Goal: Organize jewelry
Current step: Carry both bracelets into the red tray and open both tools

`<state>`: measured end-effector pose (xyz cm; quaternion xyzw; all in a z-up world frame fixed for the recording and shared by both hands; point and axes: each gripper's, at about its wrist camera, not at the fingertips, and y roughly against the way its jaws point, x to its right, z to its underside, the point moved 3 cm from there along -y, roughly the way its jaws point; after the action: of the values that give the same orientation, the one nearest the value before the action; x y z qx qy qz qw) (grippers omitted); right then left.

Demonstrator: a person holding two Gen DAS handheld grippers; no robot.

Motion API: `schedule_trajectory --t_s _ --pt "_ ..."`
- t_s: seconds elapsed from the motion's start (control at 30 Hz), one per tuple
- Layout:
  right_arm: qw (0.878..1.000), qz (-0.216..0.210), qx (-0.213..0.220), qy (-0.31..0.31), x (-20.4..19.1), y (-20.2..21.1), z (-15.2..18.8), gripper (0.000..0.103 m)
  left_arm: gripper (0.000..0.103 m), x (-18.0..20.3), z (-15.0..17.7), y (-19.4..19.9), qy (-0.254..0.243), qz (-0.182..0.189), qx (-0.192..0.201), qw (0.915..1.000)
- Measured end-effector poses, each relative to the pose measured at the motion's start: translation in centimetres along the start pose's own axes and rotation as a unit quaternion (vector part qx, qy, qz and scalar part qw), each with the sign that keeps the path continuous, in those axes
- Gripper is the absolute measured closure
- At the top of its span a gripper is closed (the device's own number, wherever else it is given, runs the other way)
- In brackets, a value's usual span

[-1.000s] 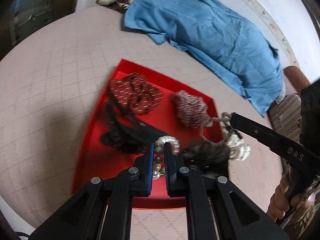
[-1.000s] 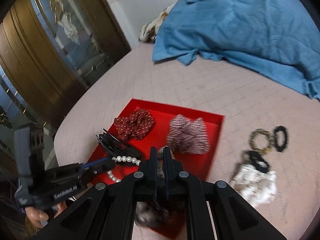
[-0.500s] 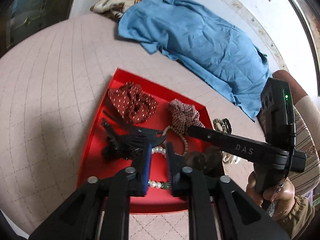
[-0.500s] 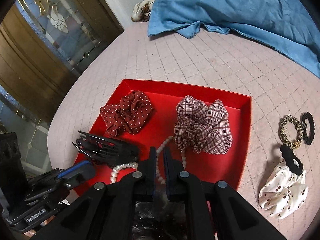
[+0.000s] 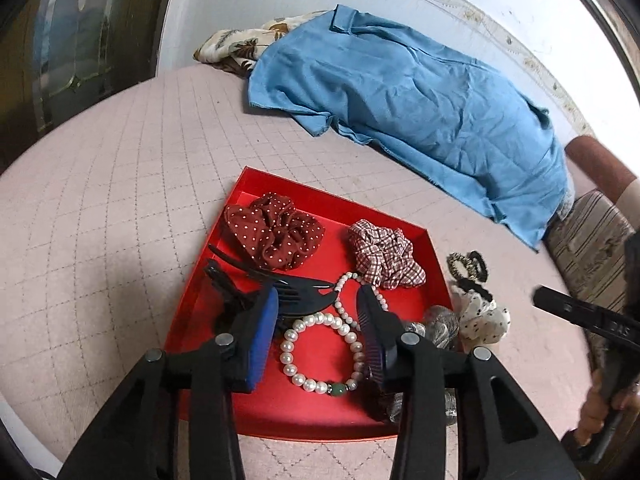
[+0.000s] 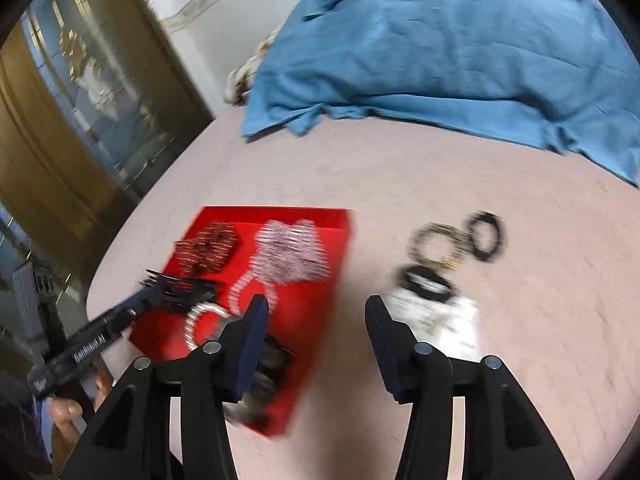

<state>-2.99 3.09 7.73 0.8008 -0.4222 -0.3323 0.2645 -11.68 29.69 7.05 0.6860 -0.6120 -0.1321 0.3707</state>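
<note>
On the pink quilted bed (image 5: 120, 208) the red tray (image 5: 304, 412) sits near the front edge, and it has filled up. At its left side lies a black claw clip (image 5: 280, 292), with a polka-dot scrunchie (image 5: 276, 230) behind it toward the far corner. The left gripper (image 5: 316, 332) has just been opening; its jaws now stand apart with nothing pinched, and the pearl bracelet (image 5: 320, 344) it had been gripping a moment ago rests loose on the tray floor between them. A plaid scrunchie (image 5: 382, 254) sits at the tray's far right, and a grey fuzzy scrunchie (image 5: 440, 324) is slumped at the right edge. The right gripper (image 6: 316, 332) has also just let go, jaws wide and empty, and has swung off the tray toward the pieces not yet collected: a white dotted scrunchie (image 6: 436, 316), a gold hair tie (image 6: 438, 246) and a black hair tie (image 6: 486, 236). Those look like the next job.
</note>
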Motion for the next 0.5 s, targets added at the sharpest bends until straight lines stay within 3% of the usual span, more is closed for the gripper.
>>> schedule_trajectory --t_s 0.2,0.5 --pt "0.998 0.018 0.008 -0.055 6.3 2.7 3.0 0.049 0.063 2.5 0.9 1.6 -0.034 -0.026 -0.001 0.9991" --pt "0.996 0.013 0.024 -0.084 11.1 4.9 5.5 0.048 0.056 7.5 1.6 4.6 -0.076 -0.037 -0.001 0.9964"
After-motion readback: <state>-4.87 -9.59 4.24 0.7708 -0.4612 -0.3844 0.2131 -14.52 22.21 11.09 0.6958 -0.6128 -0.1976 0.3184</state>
